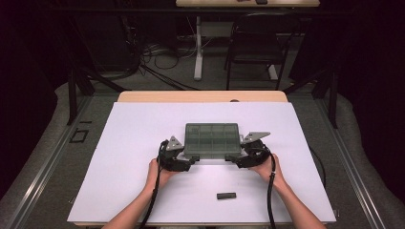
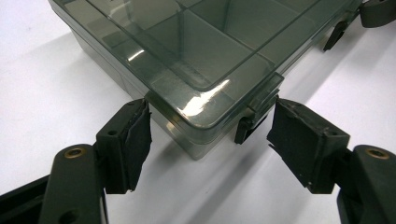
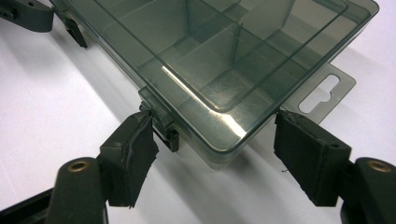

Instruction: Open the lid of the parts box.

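No brand, label or writing can be read on the things here. The smoky transparent compartment box (image 1: 212, 139) lies flat near the middle of the white surface (image 1: 129, 143), its lid down, with dividers seen through the lid.

The left gripper (image 1: 193, 159) sits at the near left corner of the box, and the left hand (image 1: 160, 172) holds it low over the surface, forearm coming in from the bottom edge. In the left gripper view its jaws stand apart on both sides of this corner; one pad (image 2: 137, 140) is just beside the side wall, the other is just beside the small latch (image 2: 261, 100) on the front. I cannot tell if the pads press the plastic.

The right gripper (image 1: 232, 159) mirrors this at the near right corner, held by the right hand (image 1: 266, 168). Its jaws are also apart; one pad (image 3: 137, 144) is touching or almost touching the front latch (image 3: 161, 114), the other is beside the side with the hang tab (image 3: 324, 91).

A small dark bar (image 1: 226, 195) lies apart on the surface, nearer to the person.
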### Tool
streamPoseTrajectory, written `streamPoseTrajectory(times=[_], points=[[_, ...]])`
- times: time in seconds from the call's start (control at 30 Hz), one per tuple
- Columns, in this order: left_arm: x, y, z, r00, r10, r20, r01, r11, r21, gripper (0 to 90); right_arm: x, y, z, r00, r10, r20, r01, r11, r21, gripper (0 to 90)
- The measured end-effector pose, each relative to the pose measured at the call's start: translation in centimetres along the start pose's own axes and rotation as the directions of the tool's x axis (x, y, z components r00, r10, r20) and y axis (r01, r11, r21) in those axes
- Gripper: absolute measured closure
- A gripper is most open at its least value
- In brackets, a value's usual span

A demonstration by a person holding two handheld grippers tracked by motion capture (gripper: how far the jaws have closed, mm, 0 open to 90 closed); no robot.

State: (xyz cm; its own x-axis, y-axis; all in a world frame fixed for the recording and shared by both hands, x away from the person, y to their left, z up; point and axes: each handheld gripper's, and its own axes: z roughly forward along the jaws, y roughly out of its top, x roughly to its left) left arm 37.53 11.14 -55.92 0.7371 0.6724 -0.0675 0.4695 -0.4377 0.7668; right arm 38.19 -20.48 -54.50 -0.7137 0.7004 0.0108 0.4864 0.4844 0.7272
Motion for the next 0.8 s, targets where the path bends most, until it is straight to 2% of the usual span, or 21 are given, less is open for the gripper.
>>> streamPoseTrajectory(times=[0.27, 0.8], points=[[0.0, 0.06, -0.21, 0.9999, -0.001, -0.012, 0.001, 0.9999, -0.014, 28.4, -0.02, -0.02, 0.0, 1.0, 0.0, -0.001, 0.0, 1.0, -0.001, 28.5], [0.07, 0.02, -0.2, 0.9999, -0.006, -0.011, 0.005, 0.9999, -0.014, 30.2, 0.05, 0.04, -0.03, 1.0, -0.005, 0.005, 0.005, 1.0, 0.008, 28.2]])
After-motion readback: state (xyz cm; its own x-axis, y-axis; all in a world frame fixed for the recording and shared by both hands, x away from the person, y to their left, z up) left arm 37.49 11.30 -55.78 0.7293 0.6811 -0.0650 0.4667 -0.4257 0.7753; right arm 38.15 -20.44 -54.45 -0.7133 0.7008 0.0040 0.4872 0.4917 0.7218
